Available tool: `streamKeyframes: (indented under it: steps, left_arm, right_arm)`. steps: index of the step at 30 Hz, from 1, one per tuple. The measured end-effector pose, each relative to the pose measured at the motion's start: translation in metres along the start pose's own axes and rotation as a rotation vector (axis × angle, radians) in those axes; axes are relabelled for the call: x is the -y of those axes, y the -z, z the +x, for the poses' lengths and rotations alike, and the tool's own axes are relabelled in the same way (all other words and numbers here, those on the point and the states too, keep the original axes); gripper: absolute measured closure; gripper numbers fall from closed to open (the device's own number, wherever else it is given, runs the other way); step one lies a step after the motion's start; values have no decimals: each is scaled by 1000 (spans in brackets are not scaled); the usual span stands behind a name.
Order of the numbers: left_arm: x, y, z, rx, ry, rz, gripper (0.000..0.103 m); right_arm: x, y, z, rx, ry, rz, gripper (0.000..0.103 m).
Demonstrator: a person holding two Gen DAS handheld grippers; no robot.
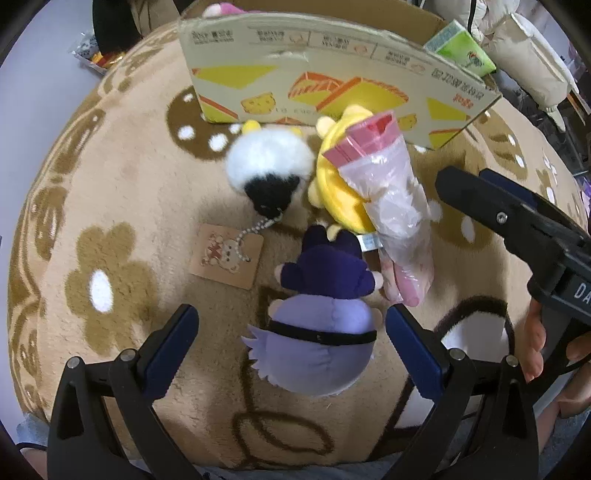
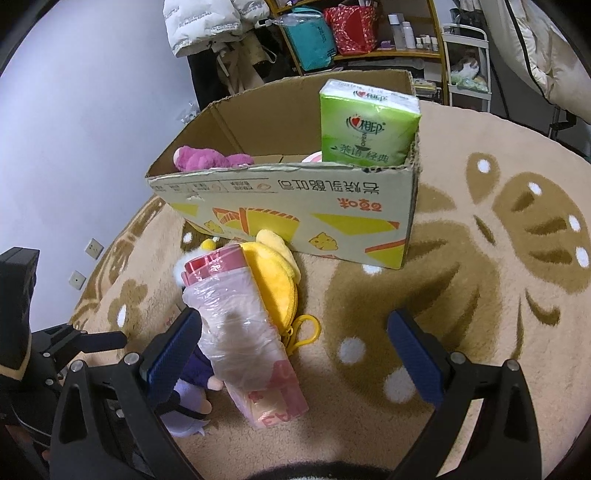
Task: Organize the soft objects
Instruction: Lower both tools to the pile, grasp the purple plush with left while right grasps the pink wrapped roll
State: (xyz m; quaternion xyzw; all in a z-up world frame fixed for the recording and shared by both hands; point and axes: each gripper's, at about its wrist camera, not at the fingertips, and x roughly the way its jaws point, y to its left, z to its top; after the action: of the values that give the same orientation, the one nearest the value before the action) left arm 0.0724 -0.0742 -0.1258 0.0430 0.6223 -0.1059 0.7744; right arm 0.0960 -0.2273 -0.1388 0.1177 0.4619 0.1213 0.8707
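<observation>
A purple plush toy (image 1: pixel 319 332) lies on the beige carpet between the spread fingers of my left gripper (image 1: pixel 291 343), which is open around it without touching. Beyond it lie a white and black fluffy plush (image 1: pixel 267 166), a yellow plush pouch (image 1: pixel 334 181) and a roll of pink plastic bags (image 1: pixel 391 206). My right gripper (image 2: pixel 295 354) is open above the carpet, with the bag roll (image 2: pixel 240 332) beside its left finger. The cardboard box (image 2: pixel 295 218) behind holds a pink plush (image 2: pixel 207 158) and a green tissue pack (image 2: pixel 369 122).
A brown card tag (image 1: pixel 227 256) on a bead chain lies left of the purple toy. The flower-patterned carpet (image 2: pixel 480 295) stretches to the right. Shelves with bags and bottles (image 2: pixel 351 33) stand behind the box. A hand (image 1: pixel 535 339) holds the right gripper.
</observation>
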Motion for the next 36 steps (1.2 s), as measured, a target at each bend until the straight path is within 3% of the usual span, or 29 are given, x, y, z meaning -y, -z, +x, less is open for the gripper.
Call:
streamKeyframes:
  steps: [12,23,36]
  left_arm:
    - [-1,-1,19,-75,28,-27,3]
    - [-12,1,32,-120,37,-55,3]
    - [-12,4,50,-143,45,-67,3]
  right_arm:
    - [4,3,4,-21,-12,14,0]
    - [-3,10,14,-72,-83,1,0]
    - [-12,15,29,-117,-119,-6,9]
